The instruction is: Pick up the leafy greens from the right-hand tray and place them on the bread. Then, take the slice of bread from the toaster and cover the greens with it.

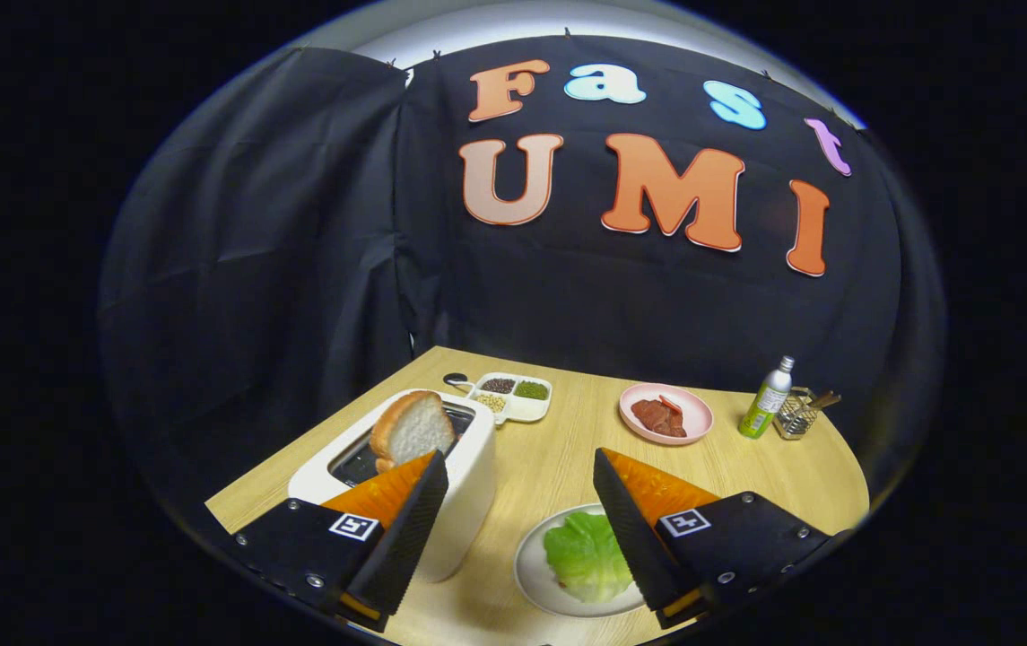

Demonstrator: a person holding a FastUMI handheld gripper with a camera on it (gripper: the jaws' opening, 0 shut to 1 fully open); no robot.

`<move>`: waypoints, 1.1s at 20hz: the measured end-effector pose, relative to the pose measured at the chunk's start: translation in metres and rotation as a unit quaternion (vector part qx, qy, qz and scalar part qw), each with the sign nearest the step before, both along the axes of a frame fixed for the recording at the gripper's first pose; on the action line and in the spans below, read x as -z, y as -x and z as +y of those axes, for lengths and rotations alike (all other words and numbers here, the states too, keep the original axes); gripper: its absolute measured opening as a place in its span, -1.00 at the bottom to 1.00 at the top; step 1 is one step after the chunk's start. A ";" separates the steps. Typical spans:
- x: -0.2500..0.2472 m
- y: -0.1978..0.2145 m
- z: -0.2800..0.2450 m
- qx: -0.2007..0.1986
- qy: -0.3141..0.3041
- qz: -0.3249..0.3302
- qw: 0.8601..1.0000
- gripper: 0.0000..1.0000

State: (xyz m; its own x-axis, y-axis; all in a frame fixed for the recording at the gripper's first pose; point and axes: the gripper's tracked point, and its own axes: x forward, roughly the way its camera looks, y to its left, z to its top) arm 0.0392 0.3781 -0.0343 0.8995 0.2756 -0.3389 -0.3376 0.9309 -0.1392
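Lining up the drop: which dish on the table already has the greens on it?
The white round plate between the open tool's fingers holds the green leaf. The pink plate beyond holds reddish meat; the divided tray holds small grains.

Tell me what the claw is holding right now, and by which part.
Nothing. The claw is open, its fingers spread wide above the table, with the toaster by one finger and the leafy greens on their plate by the other.
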 end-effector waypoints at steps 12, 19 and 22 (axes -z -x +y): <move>0.018 -0.006 0.071 -0.016 0.002 0.017 1.000 0.97; 0.049 -0.021 0.074 0.002 0.003 0.042 0.999 0.95; 0.057 -0.023 0.074 0.003 0.003 0.053 0.999 0.49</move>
